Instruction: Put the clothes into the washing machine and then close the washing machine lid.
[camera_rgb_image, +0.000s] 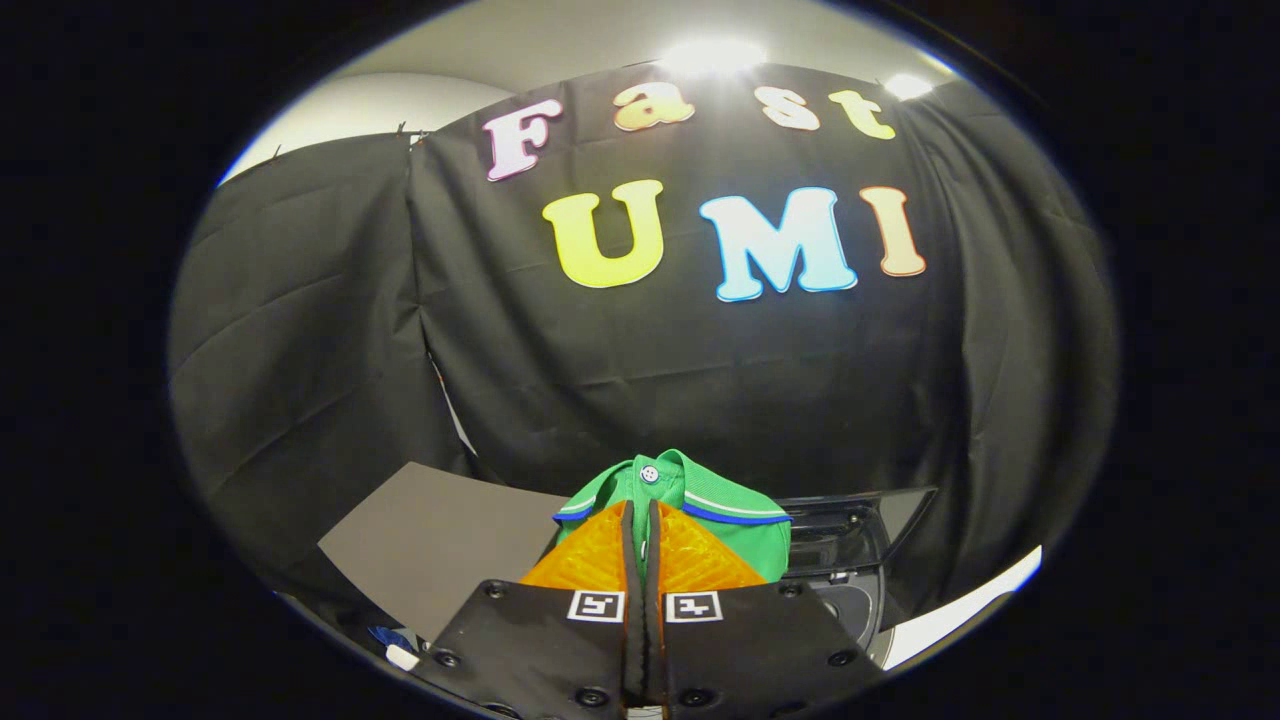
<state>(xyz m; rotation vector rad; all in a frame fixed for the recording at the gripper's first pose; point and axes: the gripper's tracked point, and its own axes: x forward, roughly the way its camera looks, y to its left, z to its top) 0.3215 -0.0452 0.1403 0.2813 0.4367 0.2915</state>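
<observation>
Left to right: we see a grey board (430, 545), then our gripper (641, 520) with jaws pressed nearly together, pinching a green polo shirt (700, 500) at the collar fold; the shirt hangs just ahead of and between the fingers. Right of it, the dark washing machine lid (860, 515) stands open above the drum opening (850, 605). We judge the shirt light, soft and floppy, likely to slip, so bunched collar fabric is the best hold. Most of the shirt and the drum are hidden behind the gripper.
</observation>
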